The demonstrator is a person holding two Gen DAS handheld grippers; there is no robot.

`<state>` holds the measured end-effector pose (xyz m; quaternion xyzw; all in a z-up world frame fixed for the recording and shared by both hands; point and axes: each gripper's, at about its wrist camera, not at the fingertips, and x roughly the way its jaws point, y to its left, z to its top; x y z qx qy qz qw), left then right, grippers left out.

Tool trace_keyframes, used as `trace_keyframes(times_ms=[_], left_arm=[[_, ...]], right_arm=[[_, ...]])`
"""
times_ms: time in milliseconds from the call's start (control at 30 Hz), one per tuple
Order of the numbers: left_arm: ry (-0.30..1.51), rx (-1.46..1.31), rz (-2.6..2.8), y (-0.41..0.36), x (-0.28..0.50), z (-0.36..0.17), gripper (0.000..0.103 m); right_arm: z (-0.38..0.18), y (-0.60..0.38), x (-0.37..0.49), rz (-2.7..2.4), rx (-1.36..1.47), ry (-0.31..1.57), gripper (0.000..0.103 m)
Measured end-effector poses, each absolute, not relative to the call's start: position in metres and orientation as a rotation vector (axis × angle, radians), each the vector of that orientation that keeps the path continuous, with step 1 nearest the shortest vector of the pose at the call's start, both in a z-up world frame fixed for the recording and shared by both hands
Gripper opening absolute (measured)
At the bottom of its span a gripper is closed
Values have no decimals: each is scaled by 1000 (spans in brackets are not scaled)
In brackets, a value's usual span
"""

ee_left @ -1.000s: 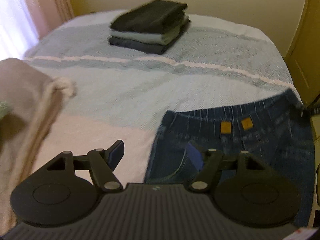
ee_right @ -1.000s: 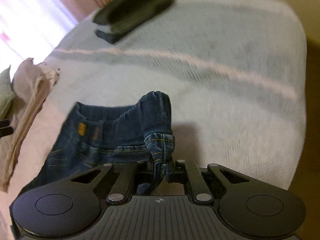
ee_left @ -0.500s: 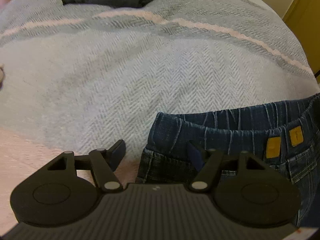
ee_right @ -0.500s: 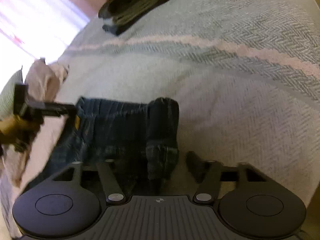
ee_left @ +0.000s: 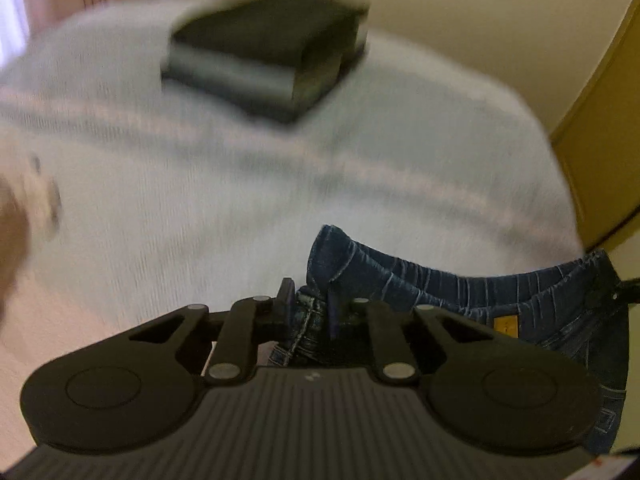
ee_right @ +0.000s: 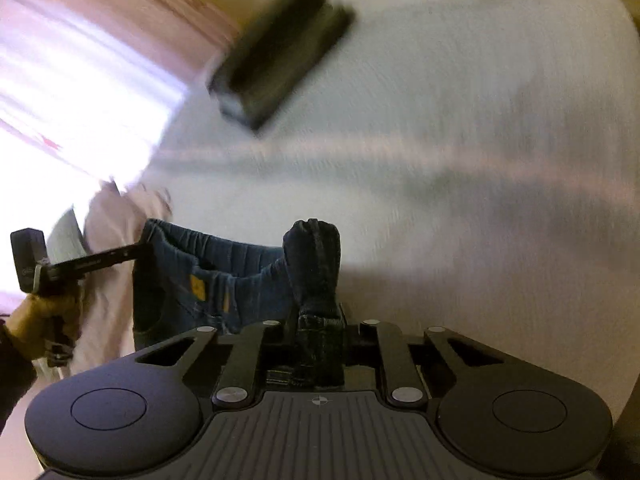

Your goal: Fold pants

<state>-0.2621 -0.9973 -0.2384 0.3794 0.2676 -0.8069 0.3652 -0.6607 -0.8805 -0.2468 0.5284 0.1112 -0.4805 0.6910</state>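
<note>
Both jaws, open before, closing onto jeans [ee_left: 460, 284] edge folds; pale bedspread [ee_left: 240, 184] beyond bare.

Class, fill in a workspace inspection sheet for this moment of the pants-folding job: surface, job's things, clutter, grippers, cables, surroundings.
Surface: bed under a pale blue herringbone cover with pink stripes; blurred.
Job's things: blue jeans, bunched near the bed's front, waistband raised between the two grippers.
Clutter: stack of folded dark clothes at the far end; beige garment at the bed's left side.
Grippers: left gripper closing on denim at one waistband end; right gripper closing on a denim fold at the other.
Cables: nothing seen.
Surroundings: cream wall, pink curtain at a bright window, yellow-brown door.
</note>
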Motion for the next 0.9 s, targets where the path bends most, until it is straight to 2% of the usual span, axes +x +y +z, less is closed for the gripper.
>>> trace_keyframes(times_ms=[133,267,300,333,400,500,667,800,900], left_arm=[[604,916,-2168,-1058,-326,-198,13],[570,1026,-2129,-1120,-408,-234,18],[571,1044,-2092,-1130,-421,-249,22],[554,1026,-2069,-1135,-427,-260,22],[613,985,-2013,-1140,-424,-274,25],[644,959,-1971,-1123,-395,-278,30],[674,952,-1824,-1062,-296,-258,32],[678,888,-1671,-984,-198,-227,47],[672,885,-1562,-908,-123,-209,49]], right_arm=[[-248,-946,-712,-1199,1137,156,13],[-290,-1008,-729,-1220,1128,251,17],[-298,-1017,-728,-1236,1098,301,26],[-302,-1021,-727,-1266,1057,349,30],[-300,-1018,-730,-1290,1006,369,49],[-290,-1003,-726,-1270,968,386,54],[-273,-976,-679,-1123,906,492,56],[-267,-955,-611,-932,843,568,56],[-266,-935,-546,-782,790,632,56]])
